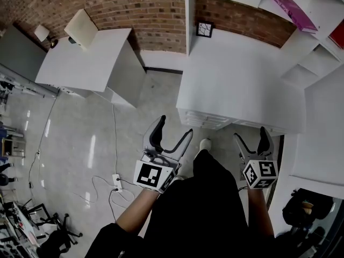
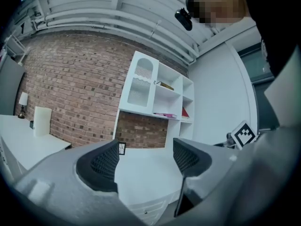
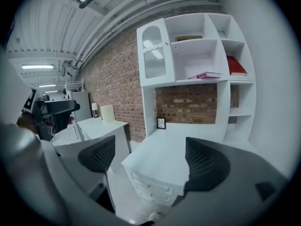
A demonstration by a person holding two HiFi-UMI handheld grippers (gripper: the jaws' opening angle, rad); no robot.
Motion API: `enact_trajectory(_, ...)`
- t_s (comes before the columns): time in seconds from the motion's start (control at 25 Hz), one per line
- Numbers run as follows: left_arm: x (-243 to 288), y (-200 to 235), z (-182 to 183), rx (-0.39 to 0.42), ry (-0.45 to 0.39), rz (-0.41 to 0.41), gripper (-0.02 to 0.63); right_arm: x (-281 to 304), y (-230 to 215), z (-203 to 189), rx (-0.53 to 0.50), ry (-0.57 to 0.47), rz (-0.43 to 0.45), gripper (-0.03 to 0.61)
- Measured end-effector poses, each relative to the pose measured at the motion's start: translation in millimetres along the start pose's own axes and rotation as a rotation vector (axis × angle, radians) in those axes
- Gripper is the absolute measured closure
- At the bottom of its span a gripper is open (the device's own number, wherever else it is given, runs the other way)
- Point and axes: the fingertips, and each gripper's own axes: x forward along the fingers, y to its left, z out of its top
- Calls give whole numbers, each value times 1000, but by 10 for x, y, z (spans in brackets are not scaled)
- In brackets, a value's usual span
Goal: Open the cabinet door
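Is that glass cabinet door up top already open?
No, the cabinet door sits shut, flush with the front of the white shelf unit.

Two desks are standing here, a left desk (image 1: 80,63) and a right desk (image 1: 236,85). One cabinet door (image 3: 154,53) is hanging above (ribbed glass in it), one picture frame (image 1: 204,29) is standing far on the right desk, one lamp (image 1: 43,34) is sitting far left, and three books are resting on shelves (image 3: 195,40): dark book (image 3: 188,38), pink book (image 3: 207,75), red book (image 3: 235,66).

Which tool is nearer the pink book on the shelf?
Right. The right tool hangs at the desk's front right, on the pink book's side; the left tool is farther left.
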Motion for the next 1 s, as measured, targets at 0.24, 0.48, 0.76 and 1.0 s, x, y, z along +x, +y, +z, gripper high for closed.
enact_trajectory(0.24,649,174,210,24,-9,28,270,421,-424,451,-89,-74,-11,127)
enact_trajectory(0.48,1148,183,339,61,-11,44,270,766,-874,672,-31,-98,-17,127)
enact_trajectory(0.76,1718,132,358,66,12,21,270,1144,-1204,736,5,-93,-11,127)
enact_trajectory(1.0,2217,107,337,62,-13,-8,270,1338,-1500,853,14,-92,-29,127)
